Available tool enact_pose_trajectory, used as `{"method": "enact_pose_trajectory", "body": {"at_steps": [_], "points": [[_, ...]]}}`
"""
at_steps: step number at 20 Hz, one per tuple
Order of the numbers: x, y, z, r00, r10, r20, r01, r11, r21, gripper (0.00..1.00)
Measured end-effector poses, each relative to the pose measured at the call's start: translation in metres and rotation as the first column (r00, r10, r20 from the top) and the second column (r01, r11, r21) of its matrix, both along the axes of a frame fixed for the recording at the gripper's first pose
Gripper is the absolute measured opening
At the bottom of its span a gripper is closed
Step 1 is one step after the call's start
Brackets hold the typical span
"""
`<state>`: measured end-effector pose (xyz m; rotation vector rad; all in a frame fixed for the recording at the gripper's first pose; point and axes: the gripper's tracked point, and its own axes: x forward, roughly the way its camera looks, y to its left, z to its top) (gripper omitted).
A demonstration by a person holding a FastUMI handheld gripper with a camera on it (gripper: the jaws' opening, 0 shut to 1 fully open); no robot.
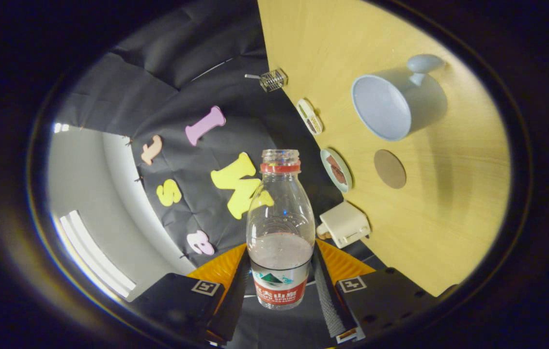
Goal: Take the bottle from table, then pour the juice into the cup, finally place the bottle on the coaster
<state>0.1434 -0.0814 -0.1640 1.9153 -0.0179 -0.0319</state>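
Bystanders along the edge of the wooden table

The light wooden table (pixel 448 232) fills the scene from 12 to 4 o'clock, tilted steeply in this view. Along its edge, running from 12 toward 5 o'clock, sit a small wire-mesh basket (pixel 273 80), an oval white dish (pixel 309 117) with divided sections (contents too small to tell), a round pale-green plate (pixel 336 170) bearing something reddish-brown, and a cream-coloured boxy object (pixel 345 224) whose kind I cannot tell. They stand apart from one another. At 8 o'clock, a pale wall (pixel 90 194) carries bright strip lights (pixel 95 257).
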Motion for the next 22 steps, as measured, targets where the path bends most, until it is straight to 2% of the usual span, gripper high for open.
{"method": "enact_pose_trajectory", "body": {"at_steps": [3, 5, 6, 9, 14, 15, 16, 18, 20, 21, 22], "points": [[-0.001, 0.003, 0.003, 1.000, 0.023, 0.014, -0.021, 0.992, -0.124, 0.73], [-0.003, 0.009, 0.005, 0.999, 0.053, 0.011, -0.048, 0.970, -0.238, 0.74], [-0.002, 0.016, 0.004, 0.997, 0.076, -0.004, -0.074, 0.946, -0.316, 0.73], [-0.011, 0.034, -0.005, 0.986, 0.156, -0.053, -0.160, 0.834, -0.528, 0.74], [-0.023, 0.043, -0.006, 0.978, 0.198, -0.070, -0.189, 0.682, -0.706, 0.74], [-0.025, 0.043, -0.007, 0.975, 0.205, -0.087, -0.199, 0.628, -0.753, 0.74], [-0.028, 0.041, -0.010, 0.972, 0.201, -0.122, -0.215, 0.551, -0.806, 0.74], [-0.031, 0.033, -0.016, 0.964, 0.176, -0.200, -0.251, 0.346, -0.904, 0.74], [-0.031, 0.022, -0.014, 0.960, 0.121, -0.252, -0.267, 0.135, -0.954, 0.74], [-0.031, 0.015, -0.012, 0.960, 0.086, -0.266, -0.271, 0.053, -0.961, 0.74], [-0.033, 0.015, -0.006, 0.962, 0.077, -0.264, -0.265, 0.003, -0.964, 0.75]]}}
